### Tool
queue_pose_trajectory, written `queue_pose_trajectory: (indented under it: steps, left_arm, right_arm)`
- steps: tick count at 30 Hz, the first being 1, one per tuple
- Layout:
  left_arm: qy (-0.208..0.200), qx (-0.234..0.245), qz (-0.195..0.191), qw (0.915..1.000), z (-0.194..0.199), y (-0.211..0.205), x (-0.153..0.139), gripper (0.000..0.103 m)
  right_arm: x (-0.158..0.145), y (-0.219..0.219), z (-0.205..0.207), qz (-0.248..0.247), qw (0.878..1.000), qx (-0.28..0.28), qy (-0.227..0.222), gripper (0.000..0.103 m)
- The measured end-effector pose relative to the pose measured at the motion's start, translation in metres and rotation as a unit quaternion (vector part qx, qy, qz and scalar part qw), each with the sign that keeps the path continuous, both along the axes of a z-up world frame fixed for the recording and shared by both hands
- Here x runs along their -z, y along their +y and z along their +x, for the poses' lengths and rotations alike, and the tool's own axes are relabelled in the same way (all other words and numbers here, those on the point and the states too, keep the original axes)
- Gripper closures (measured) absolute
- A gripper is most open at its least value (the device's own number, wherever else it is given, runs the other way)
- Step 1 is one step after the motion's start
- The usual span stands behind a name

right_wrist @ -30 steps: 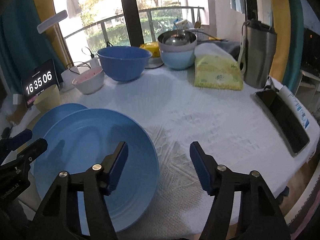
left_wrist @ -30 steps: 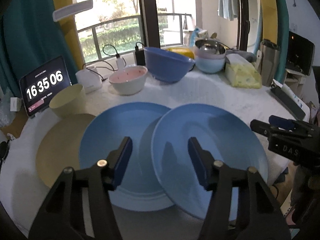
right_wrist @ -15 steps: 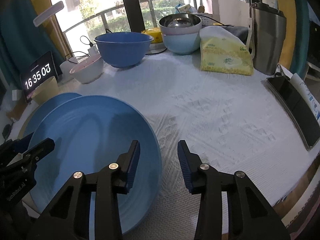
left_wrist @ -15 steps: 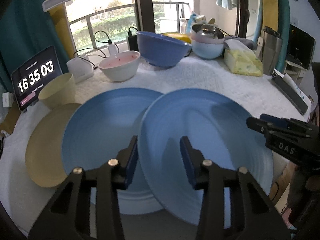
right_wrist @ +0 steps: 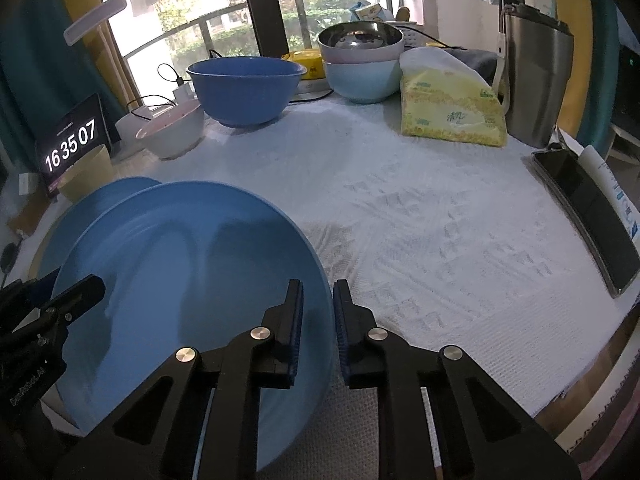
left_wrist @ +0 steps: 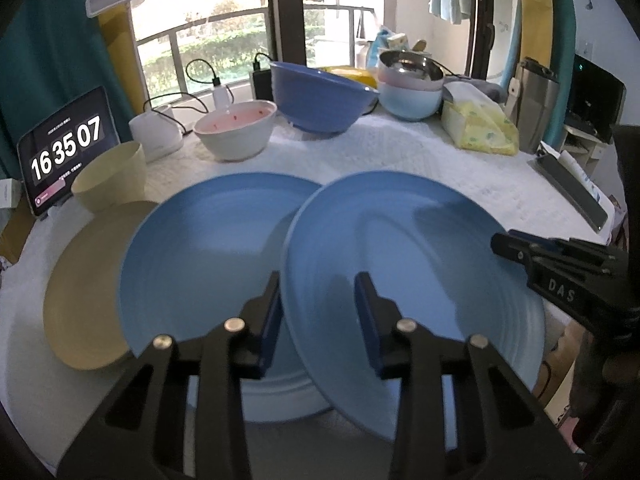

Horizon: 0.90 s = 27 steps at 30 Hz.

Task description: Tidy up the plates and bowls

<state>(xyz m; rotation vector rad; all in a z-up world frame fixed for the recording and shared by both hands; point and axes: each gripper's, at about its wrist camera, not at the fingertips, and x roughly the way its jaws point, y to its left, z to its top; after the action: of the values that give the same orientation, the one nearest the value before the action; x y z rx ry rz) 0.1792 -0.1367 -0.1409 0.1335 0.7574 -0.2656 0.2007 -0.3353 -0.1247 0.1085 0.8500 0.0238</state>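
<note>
- Left wrist view: my left gripper [left_wrist: 318,316] has just been closing, and its jaws now stand narrow astride the left rim of the near blue plate [left_wrist: 420,280]. One finger is outside the rim, the other over the plate's inside. I cannot tell whether the pads press the rim yet.
- That plate is tilted, overlapping a second blue plate [left_wrist: 208,256], which lies partly over a beige plate [left_wrist: 84,296] on the white tablecloth [left_wrist: 360,152].
- Behind them stand a beige cup [left_wrist: 110,176], a white bowl with pink inside [left_wrist: 236,134], a big blue bowl [left_wrist: 320,96] and a stack of pale bowls [left_wrist: 412,88].
- My right gripper [left_wrist: 560,268] reaches in at the plate's right edge.
- Right wrist view: my right gripper [right_wrist: 318,320] has just been closing too; its jaws are nearly together with the near blue plate's [right_wrist: 180,280] right rim between them, seemingly pinched.
- My left gripper [right_wrist: 48,312] shows at the plate's far side.
- A tissue pack [right_wrist: 448,114] lies beyond on the cloth.
</note>
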Motion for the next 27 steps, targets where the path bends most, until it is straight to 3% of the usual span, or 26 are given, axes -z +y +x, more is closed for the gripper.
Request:
queue_pose_trajectory:
  steps: [10, 27]
  left_arm:
    - [-0.026, -0.020, -0.019, 0.9993, -0.004, 0.021, -0.012, 0.066]
    - [-0.057, -0.090, -0.037, 0.9936, 0.005, 0.081, -0.024, 0.066]
  right_arm:
    - [-0.014, 0.014, 0.001, -0.005, 1.000, -0.010, -0.013, 0.086]
    - [-0.036, 0.079, 0.023, -0.020, 0.997, -0.062, -0.031, 0.086]
